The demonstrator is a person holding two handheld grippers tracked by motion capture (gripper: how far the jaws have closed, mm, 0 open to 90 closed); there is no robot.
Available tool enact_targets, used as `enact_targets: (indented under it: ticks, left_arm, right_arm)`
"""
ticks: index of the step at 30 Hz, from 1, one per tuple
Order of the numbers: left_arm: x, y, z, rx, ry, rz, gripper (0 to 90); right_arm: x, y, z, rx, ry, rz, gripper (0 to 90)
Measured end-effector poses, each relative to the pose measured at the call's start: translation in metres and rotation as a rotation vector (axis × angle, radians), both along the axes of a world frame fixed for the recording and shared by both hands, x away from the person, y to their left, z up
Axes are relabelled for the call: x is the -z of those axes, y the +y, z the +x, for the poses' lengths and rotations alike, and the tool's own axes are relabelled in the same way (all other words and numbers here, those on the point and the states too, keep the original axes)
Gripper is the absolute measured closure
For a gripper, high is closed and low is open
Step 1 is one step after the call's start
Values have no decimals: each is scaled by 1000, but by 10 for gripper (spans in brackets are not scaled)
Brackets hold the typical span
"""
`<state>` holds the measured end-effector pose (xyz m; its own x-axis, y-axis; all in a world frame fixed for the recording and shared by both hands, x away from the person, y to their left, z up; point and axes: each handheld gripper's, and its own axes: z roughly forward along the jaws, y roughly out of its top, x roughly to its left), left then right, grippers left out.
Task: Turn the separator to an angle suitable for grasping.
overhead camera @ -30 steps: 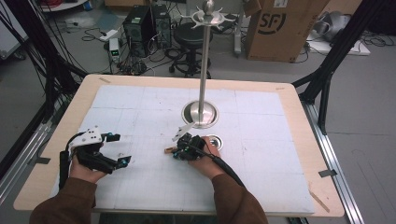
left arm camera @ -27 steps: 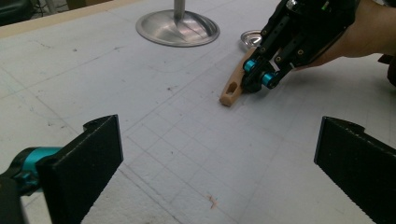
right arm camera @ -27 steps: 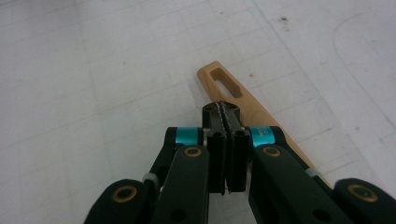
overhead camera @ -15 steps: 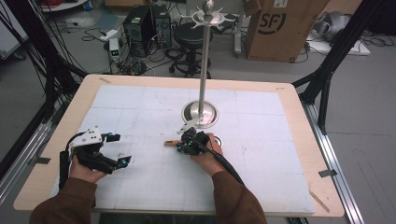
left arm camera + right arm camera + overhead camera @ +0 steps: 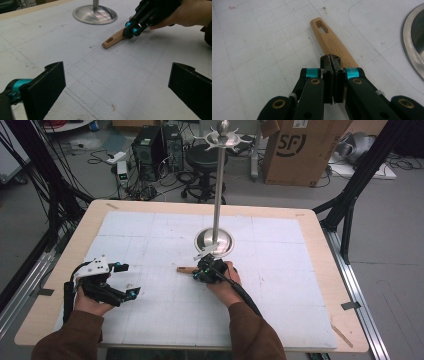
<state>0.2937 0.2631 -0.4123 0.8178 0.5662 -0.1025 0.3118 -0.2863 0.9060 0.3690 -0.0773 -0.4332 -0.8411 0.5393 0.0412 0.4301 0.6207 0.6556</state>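
There was a metal stand (image 5: 220, 190) with a round base (image 5: 214, 241) on the white mat (image 5: 280, 285) over the table (image 5: 320, 227). Behind it sat a stool (image 5: 202, 157), a cardboard box (image 5: 300, 150), a computer tower (image 5: 149, 145) and loose cables (image 5: 172, 175).

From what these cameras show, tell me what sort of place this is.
Probably a robotics lab or data-recording workshop: a table framed by black struts, computer towers with cables across the floor, and a cardboard shipping box behind.
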Motion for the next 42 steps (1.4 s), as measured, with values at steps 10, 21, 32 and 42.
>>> enact_targets:
  ticks: [10, 21, 32, 42]
  left_arm:
    - [0, -1, -1, 5, 1, 8, 17]
    - [0, 0, -1, 7, -1, 4, 17]
    - [1, 0, -1, 13, 4, 0, 16]
    - [1, -1, -1, 21, -3, -8, 16]
  right_arm:
    - [-19, -7, -12, -32, -12, 55, 834]
    - [-47, -37, -33, -18, -75, 139, 650]
    - [-66, -81, -56, 23, -165, 200, 508]
    - [-66, -120, -71, 93, -189, 272, 425]
